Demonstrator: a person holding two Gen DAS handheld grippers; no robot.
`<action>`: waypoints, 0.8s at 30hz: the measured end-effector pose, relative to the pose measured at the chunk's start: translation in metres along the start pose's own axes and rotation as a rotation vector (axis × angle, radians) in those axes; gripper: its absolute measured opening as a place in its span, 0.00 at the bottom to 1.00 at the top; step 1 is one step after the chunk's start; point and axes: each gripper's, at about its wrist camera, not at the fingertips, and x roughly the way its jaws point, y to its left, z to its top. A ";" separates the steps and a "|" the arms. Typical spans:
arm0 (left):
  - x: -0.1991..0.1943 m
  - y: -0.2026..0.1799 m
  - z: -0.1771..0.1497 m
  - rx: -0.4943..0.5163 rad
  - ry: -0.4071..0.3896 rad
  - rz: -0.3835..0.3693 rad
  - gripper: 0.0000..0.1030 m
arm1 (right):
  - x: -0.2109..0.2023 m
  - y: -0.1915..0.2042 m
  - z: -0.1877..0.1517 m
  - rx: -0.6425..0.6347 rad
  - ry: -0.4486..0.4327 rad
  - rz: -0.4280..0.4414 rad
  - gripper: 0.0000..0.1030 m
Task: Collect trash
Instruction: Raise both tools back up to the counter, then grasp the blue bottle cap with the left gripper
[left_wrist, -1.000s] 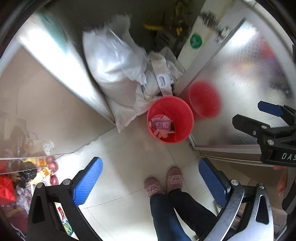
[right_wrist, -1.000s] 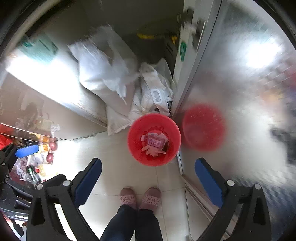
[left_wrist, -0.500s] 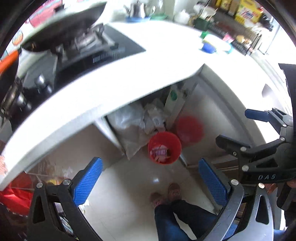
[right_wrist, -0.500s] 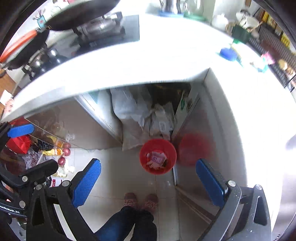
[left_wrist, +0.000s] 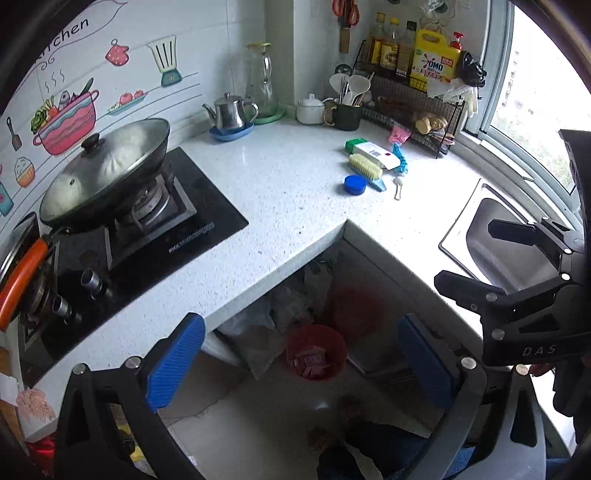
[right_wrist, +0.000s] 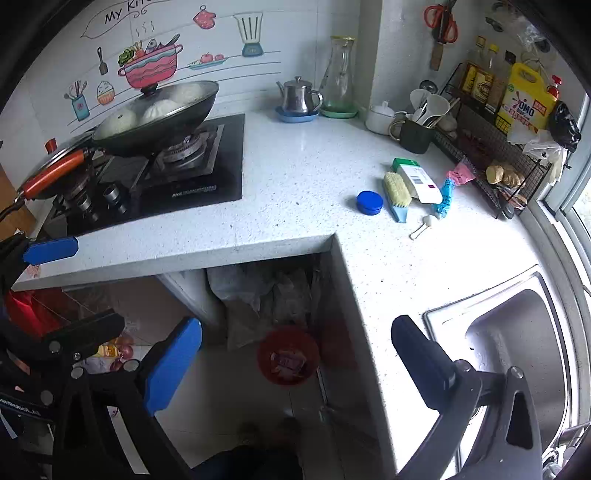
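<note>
Counter (left_wrist: 295, 192): a big white speckled stone top bending round the corner, smooth and glossy, seen from above in both wrist views.
Left gripper (left_wrist: 301, 363): up high, tipped down over the counter's inner edge, blue ribbed pads spread wide apart, nothing between them.
Right gripper (right_wrist: 295, 363): same height, same downward tilt, fingers wide apart and empty; the left one's blue tip pokes in at its left.
Sink (right_wrist: 517, 354): brushed steel basin, right end of the counter, under the window.
Stove (left_wrist: 147, 236): black glass hob on the left.
Wok (left_wrist: 107, 173): dark, round, glass-lidded, orange handle, sitting on the burner.
Bin (left_wrist: 316, 352): there's the trash target, a round red plastic bucket on the pale tiled floor below the counter corner, pink wrappers inside, framed between the left gripper's pads.
Bags (right_wrist: 255, 295): crumpled white plastic sacks stuffed in the open space behind the bin.
Rack (left_wrist: 413, 107): black wire shelf in the far corner, with bottles and a yellow detergent jug.
Kettle (left_wrist: 231, 112): small shiny steel, on a blue dish by the tiled wall.
Brush (left_wrist: 365, 170): bristly scrub brush with a blue handle, mid-counter.
Tin (left_wrist: 355, 184): flat round blue tin just beside the brush.
</note>
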 end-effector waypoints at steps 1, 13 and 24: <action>0.000 -0.003 0.006 0.006 -0.006 -0.002 1.00 | -0.004 -0.005 0.002 0.019 -0.029 -0.002 0.99; 0.035 -0.031 0.075 0.048 0.000 -0.070 1.00 | -0.005 -0.049 0.040 0.002 -0.059 -0.097 0.99; 0.123 -0.061 0.157 0.103 0.083 -0.109 1.00 | 0.041 -0.118 0.076 0.028 0.004 -0.115 0.99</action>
